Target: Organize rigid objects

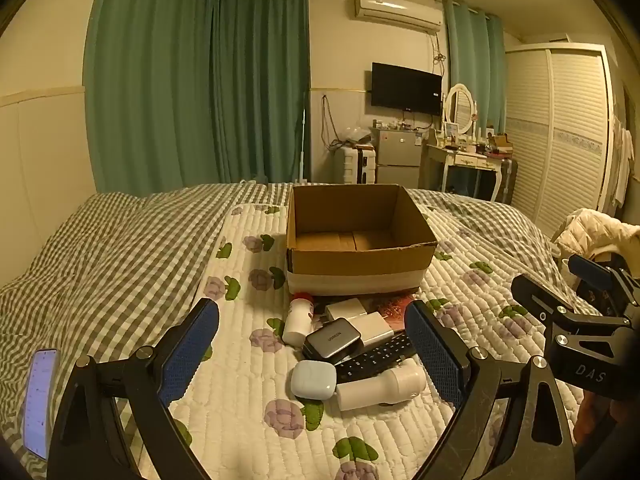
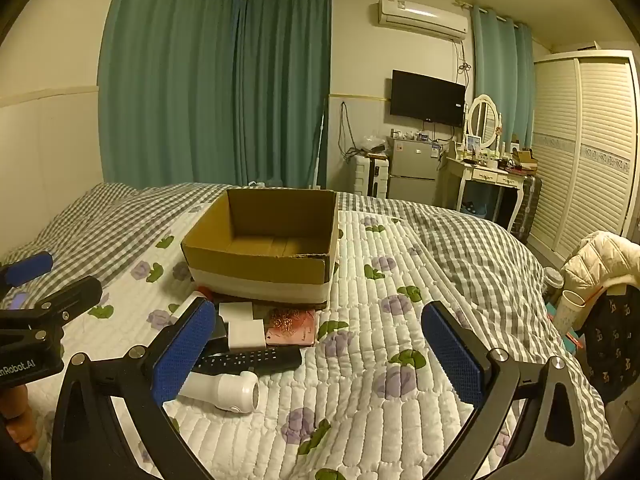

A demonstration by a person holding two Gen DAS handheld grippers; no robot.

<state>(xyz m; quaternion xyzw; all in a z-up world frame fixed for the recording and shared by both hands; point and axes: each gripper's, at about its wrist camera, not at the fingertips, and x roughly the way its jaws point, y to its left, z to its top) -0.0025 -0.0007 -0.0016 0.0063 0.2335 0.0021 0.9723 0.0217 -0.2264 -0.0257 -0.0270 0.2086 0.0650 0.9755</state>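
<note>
Spread under everything as a soft, level work surface: white quilted bedcover with purple flowers [image 1: 248, 432]. Centred beyond the pile, mouth up to receive items: empty brown corrugated cardboard box [image 1: 360, 258]. Heaped just before it: flat black remote control [image 1: 376, 356], smooth white plastic cylinder [image 1: 380, 390], glossy grey charger block [image 1: 332, 338], rounded pale-blue earbud case [image 1: 313, 380]. Hovering above, blue-padded fingers wide apart, holding nothing: left gripper [image 1: 312, 360], right gripper [image 2: 320, 356].
</note>
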